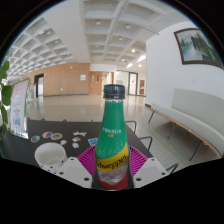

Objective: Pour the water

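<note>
Bottle [113, 140], capped, upright, clamped in tool [112, 172]; cup [49, 155] on surface [20, 145] beside it; pouring not yet begun.

a wide hall with a coffered ceiling [105, 25], pale floor [75, 108], white bench [190, 110] and a framed picture [195, 45].

I've got the green bottle [113, 135] filling the gap between my fingers [88, 160], blocking straight ahead. Left, a white cup [49, 154] sits near. Right of the bottle, the dark table [25, 140] looks open.
</note>
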`<state>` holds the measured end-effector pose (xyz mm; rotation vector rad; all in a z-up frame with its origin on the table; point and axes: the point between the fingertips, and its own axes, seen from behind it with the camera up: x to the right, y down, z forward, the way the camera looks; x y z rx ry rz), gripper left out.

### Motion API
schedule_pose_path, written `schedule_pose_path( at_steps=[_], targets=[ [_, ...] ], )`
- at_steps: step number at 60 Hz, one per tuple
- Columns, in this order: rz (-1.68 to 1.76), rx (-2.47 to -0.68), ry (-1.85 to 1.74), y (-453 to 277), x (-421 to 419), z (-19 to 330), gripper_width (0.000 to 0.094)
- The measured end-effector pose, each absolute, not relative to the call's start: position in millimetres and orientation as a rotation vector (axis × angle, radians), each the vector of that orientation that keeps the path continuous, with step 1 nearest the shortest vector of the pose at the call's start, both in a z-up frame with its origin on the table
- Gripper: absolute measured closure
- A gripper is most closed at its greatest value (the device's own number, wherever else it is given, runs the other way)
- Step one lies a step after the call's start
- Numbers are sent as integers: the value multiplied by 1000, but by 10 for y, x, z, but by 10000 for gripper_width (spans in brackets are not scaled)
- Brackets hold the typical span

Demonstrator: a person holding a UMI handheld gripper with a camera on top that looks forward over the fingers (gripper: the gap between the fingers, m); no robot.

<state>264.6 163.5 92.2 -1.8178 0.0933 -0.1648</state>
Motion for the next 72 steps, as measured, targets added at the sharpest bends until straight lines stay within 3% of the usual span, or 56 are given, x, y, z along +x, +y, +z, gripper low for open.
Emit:
schedule_pose_path(
  at_steps=[4, 10, 19, 21, 26, 28, 33, 48, 72],
  targets=[
    [-194, -1844, 83, 1620, 2706, 763, 508],
    [-150, -1810, 125, 1695, 2814, 846, 514],
    [-172, -1863, 88, 1610, 2750, 714, 379],
    [-180, -1909, 103, 1546, 2747, 674, 340],
    [-167, -1966, 128, 1404, 2718, 684, 67],
    [-168, -1976, 136, 1340, 2712, 705, 105],
    [-189, -1981, 148, 1026, 2680, 895, 66],
    [-152, -2087, 169, -342, 2234, 1148, 82],
    [-187, -2038, 191, -2112, 2049, 1637, 72]
  ],
)
